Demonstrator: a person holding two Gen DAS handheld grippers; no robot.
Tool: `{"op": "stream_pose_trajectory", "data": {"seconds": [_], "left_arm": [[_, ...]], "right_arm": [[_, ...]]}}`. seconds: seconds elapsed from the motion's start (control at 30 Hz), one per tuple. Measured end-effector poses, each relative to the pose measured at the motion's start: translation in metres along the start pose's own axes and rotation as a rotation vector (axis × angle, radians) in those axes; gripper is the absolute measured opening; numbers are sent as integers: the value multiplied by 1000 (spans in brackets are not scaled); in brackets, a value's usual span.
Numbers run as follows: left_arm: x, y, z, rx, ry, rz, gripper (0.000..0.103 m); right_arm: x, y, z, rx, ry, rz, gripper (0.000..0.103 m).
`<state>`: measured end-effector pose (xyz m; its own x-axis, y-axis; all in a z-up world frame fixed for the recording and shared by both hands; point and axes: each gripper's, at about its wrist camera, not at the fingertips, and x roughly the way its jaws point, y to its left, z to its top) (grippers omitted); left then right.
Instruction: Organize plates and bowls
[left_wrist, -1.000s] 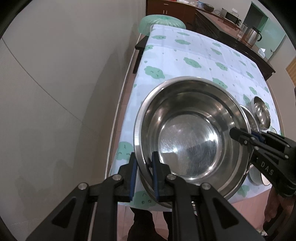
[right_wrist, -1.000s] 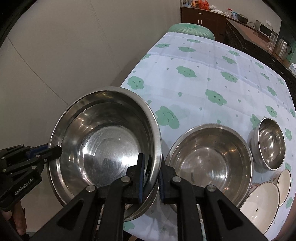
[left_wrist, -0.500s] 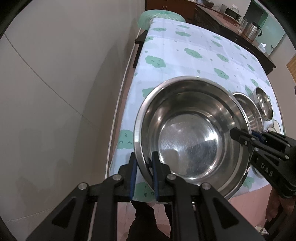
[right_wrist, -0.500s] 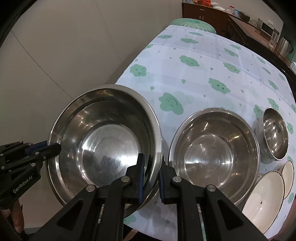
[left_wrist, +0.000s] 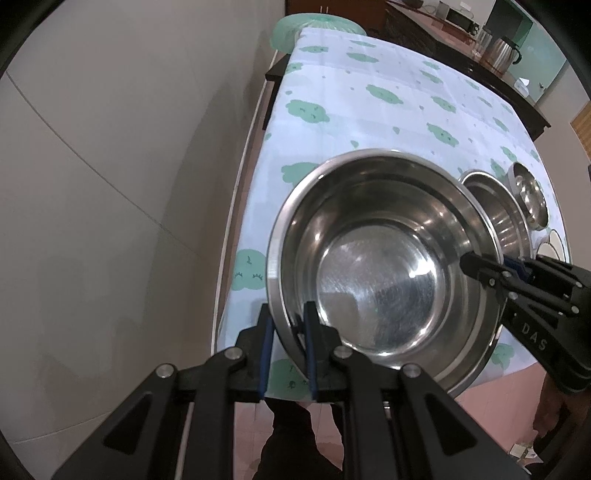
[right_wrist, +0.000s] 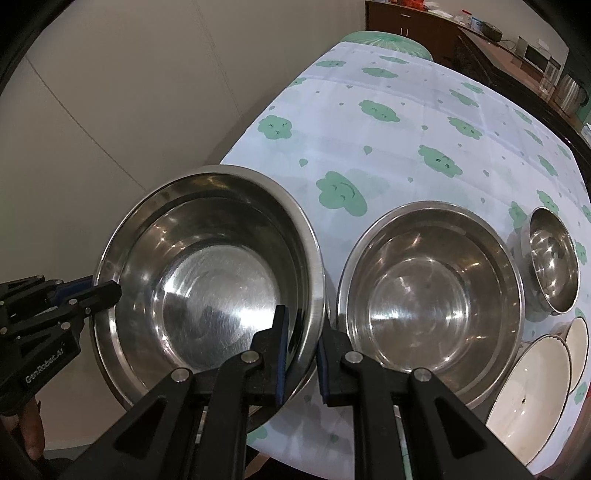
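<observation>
Jaws of both grippers are clamped on the rim of the big steel bowl (right_wrist: 207, 280): the left gripper (left_wrist: 286, 350) pinches its left rim, the right gripper (right_wrist: 301, 354) its right rim. That bowl is shiny, deep and empty, at the near left corner of the tabletop (right_wrist: 388, 147); whether it rests there I cannot tell. Just right of it sits an empty mid bowl (right_wrist: 430, 299), then a small bowl (right_wrist: 552, 260). White plates (right_wrist: 528, 391) overlap at the near right.

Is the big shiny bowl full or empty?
Empty: the big steel bowl's bare shiny bottom shows, with nothing inside.
</observation>
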<state>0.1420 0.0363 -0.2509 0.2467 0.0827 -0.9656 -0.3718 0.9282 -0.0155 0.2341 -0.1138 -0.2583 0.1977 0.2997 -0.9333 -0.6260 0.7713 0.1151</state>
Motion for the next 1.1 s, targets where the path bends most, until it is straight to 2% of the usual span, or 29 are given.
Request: {"op": "stream_pose_trajectory", "data": {"seconds": [1.1], "left_arm": [[26,2,-6,4,60,-6,15]], "right_arm": [[21,2,-9,-34,47,-10,16]]}}
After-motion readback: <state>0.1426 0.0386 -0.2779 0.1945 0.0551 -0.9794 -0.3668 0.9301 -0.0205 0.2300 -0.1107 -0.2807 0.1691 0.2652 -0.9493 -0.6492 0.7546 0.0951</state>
